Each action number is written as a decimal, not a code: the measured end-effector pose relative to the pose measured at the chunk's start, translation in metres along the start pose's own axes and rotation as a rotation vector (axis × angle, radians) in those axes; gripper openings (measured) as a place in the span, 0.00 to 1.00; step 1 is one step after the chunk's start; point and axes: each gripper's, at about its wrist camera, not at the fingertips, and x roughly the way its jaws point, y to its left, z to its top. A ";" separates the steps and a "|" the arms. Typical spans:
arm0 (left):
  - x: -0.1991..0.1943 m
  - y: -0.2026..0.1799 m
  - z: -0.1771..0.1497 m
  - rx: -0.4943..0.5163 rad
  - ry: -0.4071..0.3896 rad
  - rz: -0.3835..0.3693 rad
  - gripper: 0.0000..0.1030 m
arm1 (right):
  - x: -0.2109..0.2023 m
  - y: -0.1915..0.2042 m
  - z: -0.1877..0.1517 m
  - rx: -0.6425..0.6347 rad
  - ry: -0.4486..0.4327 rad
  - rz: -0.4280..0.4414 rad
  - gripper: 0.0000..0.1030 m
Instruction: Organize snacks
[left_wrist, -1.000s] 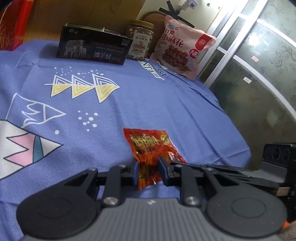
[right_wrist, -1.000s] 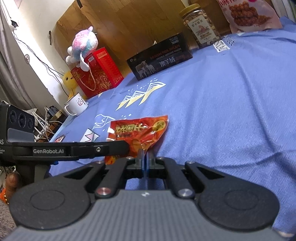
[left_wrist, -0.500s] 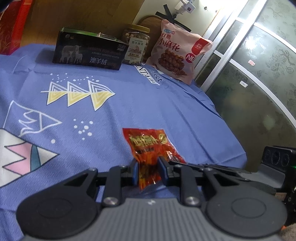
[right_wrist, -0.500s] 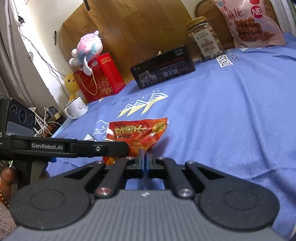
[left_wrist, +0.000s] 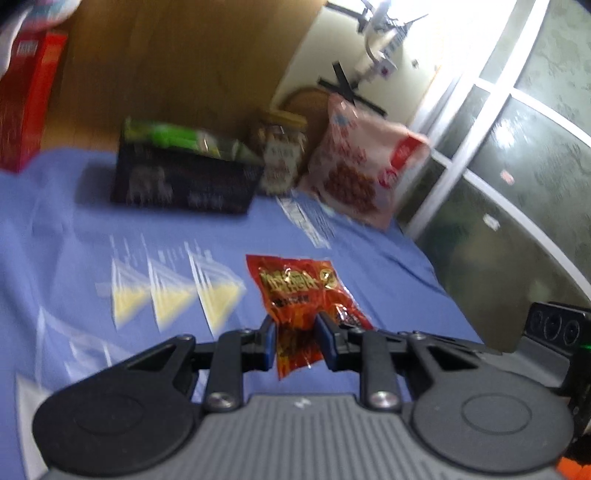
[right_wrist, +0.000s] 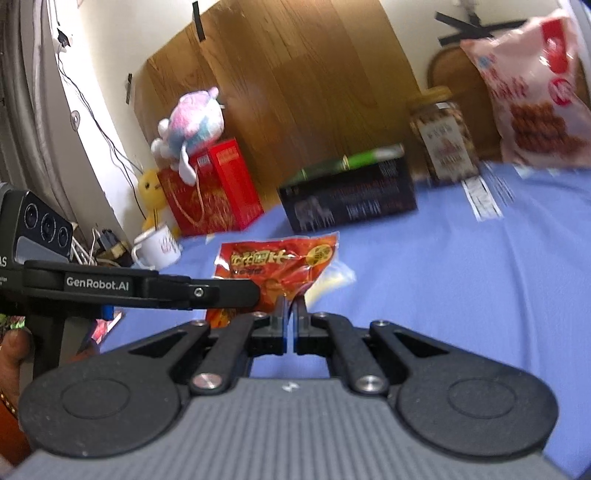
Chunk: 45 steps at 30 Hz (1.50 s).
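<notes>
A red snack packet (left_wrist: 291, 291) with gold lettering hangs clear of the blue cloth (left_wrist: 92, 229), gripped from two sides. My left gripper (left_wrist: 295, 338) is shut on its lower part, blue pads pressing both faces. My right gripper (right_wrist: 291, 306) is shut on the bottom edge of the same packet (right_wrist: 280, 258). In the right wrist view, the left gripper's fingers (right_wrist: 221, 293) reach in from the left against the packet. In the left wrist view, the right gripper's fingers (left_wrist: 436, 341) come in from the right. Both views are motion-blurred.
At the back of the cloth stand a black box (left_wrist: 181, 181), a nut jar (left_wrist: 280, 155) and a pink snack bag (left_wrist: 362, 166). A red gift box (right_wrist: 214, 192) with a plush toy (right_wrist: 195, 122) and a white mug (right_wrist: 159, 247) sit at the left edge.
Both grippers have risen together with the red packet, which has come up off the cloth. The black box, jar and pink bag have not moved.
</notes>
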 end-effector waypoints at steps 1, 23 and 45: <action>0.001 0.004 0.013 -0.004 -0.015 0.002 0.22 | 0.007 -0.001 0.010 -0.011 -0.007 0.005 0.05; 0.131 0.124 0.174 -0.083 -0.149 0.352 0.38 | 0.183 -0.041 0.131 -0.091 -0.030 -0.184 0.25; -0.001 -0.001 0.023 0.139 -0.263 0.376 0.93 | -0.013 0.029 -0.006 0.016 -0.029 -0.118 0.66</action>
